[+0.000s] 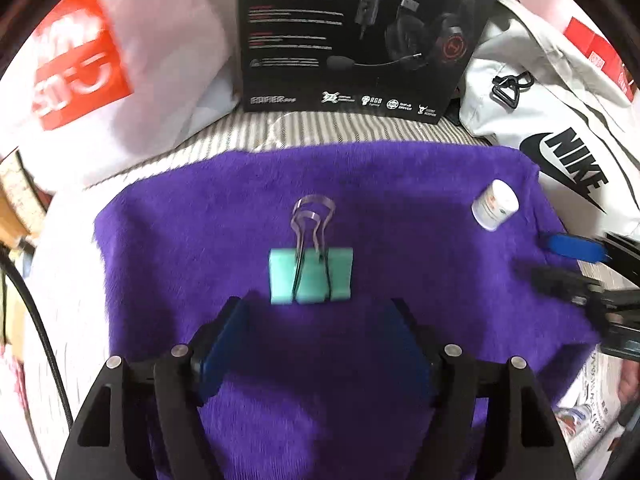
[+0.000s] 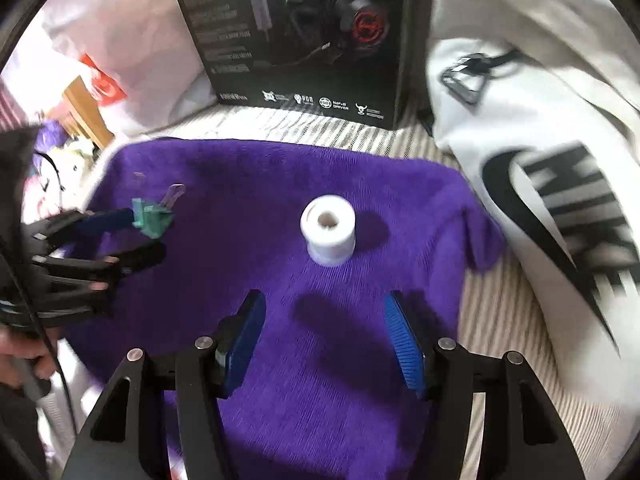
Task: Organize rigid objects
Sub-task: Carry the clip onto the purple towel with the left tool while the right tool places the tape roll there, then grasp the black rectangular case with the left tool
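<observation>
Two rigid things on a purple cloth (image 1: 360, 200), itself spread over a striped bed cover (image 1: 360, 128): a mint-green binder clip (image 1: 311, 276) near the cloth's middle and a small white jar (image 2: 328, 230) toward its right side, well apart from each other.

Binder clip: light, stiff metal, lying flat with its wire handles pointing away toward the black headset box (image 1: 360, 32). Smooth painted sides, likely a bit slippery; best taken across the green body, side to side, rather than by the thin springy wires, which would probably twist out of the pads. Left hand-held gripper (image 1: 316, 308) just short of the clip, tilted down, jaws parted wider than the clip's body and holding nothing; clip centred ahead of the gap, barely beyond the fingertips.

White jar: small, hard, light by the look of it, standing upright with a round recess on top. Curved smooth wall, prone to roll if tipped; best pinched across its middle, pads level. Right hand-held gripper (image 2: 324, 308) open and empty, jaws wider than the jar, which stands straight ahead of the gap, near but not yet between the fingers.

White Nike bag (image 2: 540, 200) beside the cloth's right edge, clear of both.
</observation>
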Demonstrator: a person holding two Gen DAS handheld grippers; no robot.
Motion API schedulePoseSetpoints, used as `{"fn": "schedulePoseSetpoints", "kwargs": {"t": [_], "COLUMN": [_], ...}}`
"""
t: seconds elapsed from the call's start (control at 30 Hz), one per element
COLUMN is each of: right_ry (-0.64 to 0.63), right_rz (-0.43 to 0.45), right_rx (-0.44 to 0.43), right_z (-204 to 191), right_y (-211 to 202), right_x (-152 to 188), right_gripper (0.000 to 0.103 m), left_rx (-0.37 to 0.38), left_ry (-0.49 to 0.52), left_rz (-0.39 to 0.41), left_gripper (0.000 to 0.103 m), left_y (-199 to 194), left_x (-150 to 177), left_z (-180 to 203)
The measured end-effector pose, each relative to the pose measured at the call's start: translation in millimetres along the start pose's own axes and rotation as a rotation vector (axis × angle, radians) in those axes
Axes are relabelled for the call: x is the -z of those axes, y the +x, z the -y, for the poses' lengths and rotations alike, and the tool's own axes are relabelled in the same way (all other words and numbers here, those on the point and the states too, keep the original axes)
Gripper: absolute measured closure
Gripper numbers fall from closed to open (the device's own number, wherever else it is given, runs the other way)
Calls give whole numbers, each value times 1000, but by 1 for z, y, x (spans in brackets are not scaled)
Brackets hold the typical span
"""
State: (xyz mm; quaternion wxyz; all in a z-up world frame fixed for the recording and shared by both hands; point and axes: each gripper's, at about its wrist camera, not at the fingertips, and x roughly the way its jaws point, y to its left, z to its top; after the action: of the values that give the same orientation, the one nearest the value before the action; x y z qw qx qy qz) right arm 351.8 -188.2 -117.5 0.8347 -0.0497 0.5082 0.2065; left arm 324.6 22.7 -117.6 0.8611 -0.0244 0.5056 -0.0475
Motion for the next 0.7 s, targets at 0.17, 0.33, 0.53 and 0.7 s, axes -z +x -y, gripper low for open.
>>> {"fn": "schedulePoseSetpoints", "kwargs": {"t": [0.17,0.33,0.53,0.7], "right_ry": [36,42,47,69], "right_rz": [66,99,98,76], "right_rx": [-38,-17,-22,34], "right_z": [-13,-32,-46,-52], "right_y": [-65,-116,-158,-171], "right_x": [41,92,146,173], "right_gripper": [41,41,41,41], "left_rx": [15,-22,-37,-36], "left_ry": [-8,38,-18,-31], "left_rz": [84,75,33,13], "left_gripper": [32,32,32,32], "left_y": [-65,-103,-118,-98], "left_x": [42,93,141,155], "left_z": [11,28,24,35]}}
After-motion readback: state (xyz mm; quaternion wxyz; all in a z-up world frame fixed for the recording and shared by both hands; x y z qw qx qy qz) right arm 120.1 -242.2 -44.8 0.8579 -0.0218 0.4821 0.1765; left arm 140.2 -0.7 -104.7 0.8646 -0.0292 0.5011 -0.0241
